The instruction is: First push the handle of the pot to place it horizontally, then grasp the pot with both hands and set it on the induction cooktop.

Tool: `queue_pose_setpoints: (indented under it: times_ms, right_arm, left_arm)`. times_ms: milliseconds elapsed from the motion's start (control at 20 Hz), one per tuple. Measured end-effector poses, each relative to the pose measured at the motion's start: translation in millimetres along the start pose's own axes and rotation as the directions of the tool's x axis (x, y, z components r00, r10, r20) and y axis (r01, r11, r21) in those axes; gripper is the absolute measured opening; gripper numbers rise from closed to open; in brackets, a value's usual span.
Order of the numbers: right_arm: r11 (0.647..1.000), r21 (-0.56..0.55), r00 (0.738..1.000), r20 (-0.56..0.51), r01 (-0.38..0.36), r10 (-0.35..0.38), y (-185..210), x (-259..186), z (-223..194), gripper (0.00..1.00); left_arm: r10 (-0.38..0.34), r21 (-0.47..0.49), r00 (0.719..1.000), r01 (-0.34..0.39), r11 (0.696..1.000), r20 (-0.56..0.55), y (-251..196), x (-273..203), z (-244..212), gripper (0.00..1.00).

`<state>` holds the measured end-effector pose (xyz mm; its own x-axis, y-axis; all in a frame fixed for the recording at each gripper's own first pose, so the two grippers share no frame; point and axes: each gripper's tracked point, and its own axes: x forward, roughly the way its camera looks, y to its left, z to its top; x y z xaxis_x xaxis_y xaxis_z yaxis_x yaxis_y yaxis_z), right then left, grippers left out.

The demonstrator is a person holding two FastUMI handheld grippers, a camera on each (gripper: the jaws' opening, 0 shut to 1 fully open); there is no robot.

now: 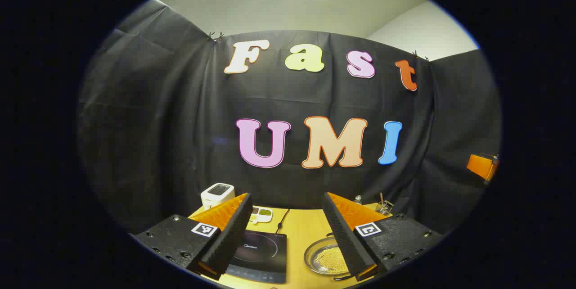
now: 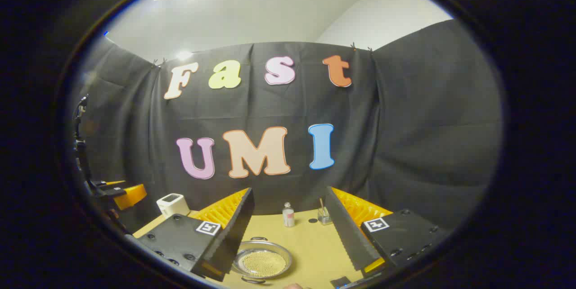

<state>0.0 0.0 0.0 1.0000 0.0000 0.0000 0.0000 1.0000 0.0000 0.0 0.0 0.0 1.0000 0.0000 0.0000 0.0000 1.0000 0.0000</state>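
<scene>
The pot (image 1: 325,259) is a shallow clear glass one holding yellow grains, and it stands on the wooden table (image 1: 306,230). To its left lies the black induction cooktop (image 1: 261,253). My left gripper (image 1: 286,199) hovers open above both, empty, its right finger covering the pot's right side. In the right gripper view the pot (image 2: 263,261) shows a small loop handle (image 2: 258,238) on its far rim and another at its near rim. My right gripper (image 2: 290,192) is open and empty above the table, the pot just inside its left finger. The other gripper (image 2: 123,194) shows at far left.
A white box-shaped device (image 1: 217,194) and a small white dish of beans (image 1: 261,214) stand behind the cooktop. A little bottle (image 2: 288,214) and a glass with a stick (image 2: 323,216) stand at the back of the table. A cable (image 1: 282,221) runs from the cooktop.
</scene>
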Motion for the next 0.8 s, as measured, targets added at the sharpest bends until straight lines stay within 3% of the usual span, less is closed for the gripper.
queue_pose_setpoints:
  times_ms: [150,300,600,800]
  right_arm:
    - [1.0,0.01,1.0,0.009,-0.018,0.018,-2.7,3.1,7.4,0.92]
    - [1.0,-0.005,1.0,0.014,0.011,-0.011,-19.2,2.9,8.9,0.92]
    - [0.998,0.016,0.998,-0.008,0.059,-0.059,-44.1,7.4,1.5,0.92]
    - [0.996,0.009,0.996,-0.028,0.088,-0.088,-58.6,9.7,-7.3,0.92]
  left_arm:
    - [0.019,-0.004,0.999,-0.019,1.0,0.034,4.1,-1.5,12.6,0.95]
    - [0.021,-0.006,0.998,-0.021,1.0,0.058,0.4,-2.1,17.1,0.92]
    - [-0.021,-0.026,0.999,0.022,0.999,0.047,-18.8,4.4,11.4,0.95]
    - [-0.043,-0.061,0.998,0.046,0.997,0.04,-29.8,13.7,8.3,0.92]
